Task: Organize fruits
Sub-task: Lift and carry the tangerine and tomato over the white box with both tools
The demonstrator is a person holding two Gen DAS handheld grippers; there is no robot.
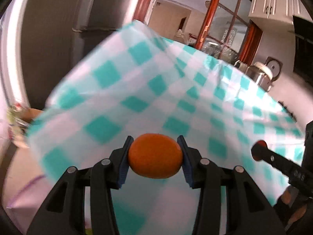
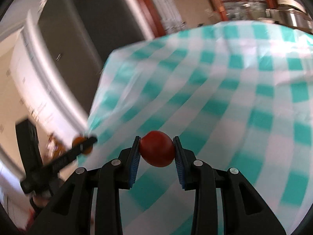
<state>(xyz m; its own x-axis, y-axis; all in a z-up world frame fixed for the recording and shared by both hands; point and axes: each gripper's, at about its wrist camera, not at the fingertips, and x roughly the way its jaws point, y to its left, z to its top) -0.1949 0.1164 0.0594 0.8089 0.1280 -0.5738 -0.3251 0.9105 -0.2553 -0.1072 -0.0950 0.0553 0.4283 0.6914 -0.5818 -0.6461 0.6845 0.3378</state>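
Left gripper (image 1: 155, 155) is clamping a round orange citrus fruit (image 1: 154, 155) between blue pads, carried above the teal-and-white checked tablecloth (image 1: 109, 98). Right gripper (image 2: 156, 151), toward 3 o'clock of the left, is pinching a small dark-red round fruit (image 2: 156, 148). No container showing. Judgement: keeping both grips gentle and level while travelling; lowering before releasing, since both would roll.

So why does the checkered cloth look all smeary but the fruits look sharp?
Left wrist view: the checkered cloth is streaked by motion blur, while the orange fruit in the left claw stays crisp. Right wrist view: same smear, the red fruit in the right claw fairly sharp; straight edges bend from the fisheye.
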